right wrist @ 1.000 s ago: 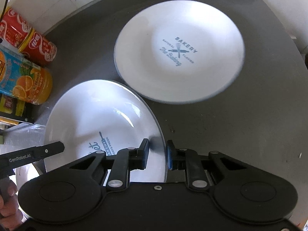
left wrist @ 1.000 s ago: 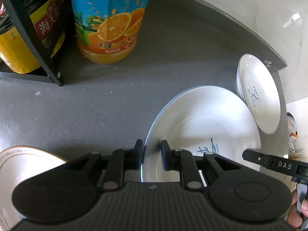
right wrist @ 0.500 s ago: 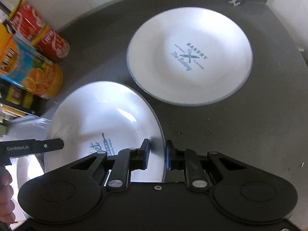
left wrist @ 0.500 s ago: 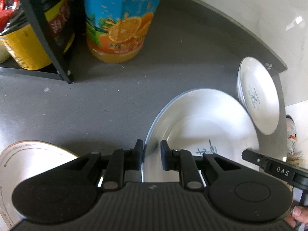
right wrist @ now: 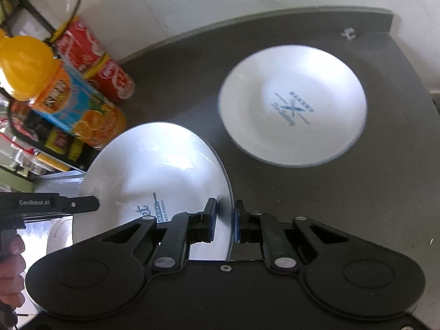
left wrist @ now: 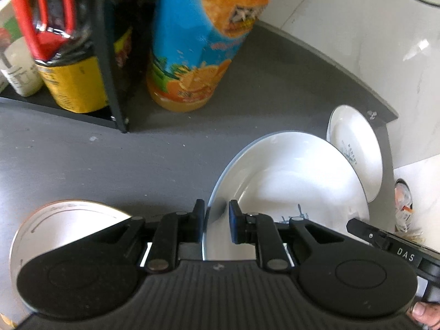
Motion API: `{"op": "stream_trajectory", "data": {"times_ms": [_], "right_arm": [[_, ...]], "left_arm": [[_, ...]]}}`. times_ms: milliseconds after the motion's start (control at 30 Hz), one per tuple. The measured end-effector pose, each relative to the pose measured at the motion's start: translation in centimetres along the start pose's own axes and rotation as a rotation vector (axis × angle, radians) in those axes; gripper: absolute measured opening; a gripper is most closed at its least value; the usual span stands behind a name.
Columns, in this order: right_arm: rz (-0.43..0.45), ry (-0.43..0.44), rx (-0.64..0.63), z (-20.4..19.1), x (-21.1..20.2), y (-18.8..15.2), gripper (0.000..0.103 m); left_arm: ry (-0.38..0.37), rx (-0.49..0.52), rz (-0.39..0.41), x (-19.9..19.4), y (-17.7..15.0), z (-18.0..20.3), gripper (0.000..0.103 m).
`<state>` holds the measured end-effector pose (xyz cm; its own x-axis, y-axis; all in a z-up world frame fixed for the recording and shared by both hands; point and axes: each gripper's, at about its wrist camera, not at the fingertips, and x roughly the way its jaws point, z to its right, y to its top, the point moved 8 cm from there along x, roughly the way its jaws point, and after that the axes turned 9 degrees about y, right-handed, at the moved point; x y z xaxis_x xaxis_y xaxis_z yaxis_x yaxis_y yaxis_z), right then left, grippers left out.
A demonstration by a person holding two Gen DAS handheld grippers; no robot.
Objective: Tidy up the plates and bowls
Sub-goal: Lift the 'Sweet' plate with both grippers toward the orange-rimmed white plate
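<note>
Both claws, L (left wrist: 217,221) & R (right wrist: 225,221), clamp plate (right wrist: 154,170) rim, plate tilted

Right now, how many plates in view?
3. Held plate, rim between both grippers' fingers; bakery plate flat on the counter beyond; gold-rimmed dish at lower left, largely hidden by the left gripper.

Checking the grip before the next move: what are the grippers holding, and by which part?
Both the left gripper and right gripper clamp one white plate by opposite rims.
</note>
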<state>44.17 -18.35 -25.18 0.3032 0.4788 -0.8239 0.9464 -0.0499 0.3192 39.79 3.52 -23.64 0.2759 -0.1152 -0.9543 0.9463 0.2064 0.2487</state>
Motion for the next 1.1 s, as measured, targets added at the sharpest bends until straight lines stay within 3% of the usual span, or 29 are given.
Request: {"op": "stream_trajectory", "data": {"times_ms": [367, 1100], "right_arm": [[0.017, 0.044, -0.103, -4.6, -0.7, 0.0, 0.013], [-0.088, 0.104, -0.296, -11.8, 2.6, -3.1, 0.012]], "left_arm": [[0.015, -0.052, 0.044, -3.2, -0.2, -3.9, 0.016], [0.086, -0.228, 0.026, -4.1, -4.8, -12.4, 0.017]]}}
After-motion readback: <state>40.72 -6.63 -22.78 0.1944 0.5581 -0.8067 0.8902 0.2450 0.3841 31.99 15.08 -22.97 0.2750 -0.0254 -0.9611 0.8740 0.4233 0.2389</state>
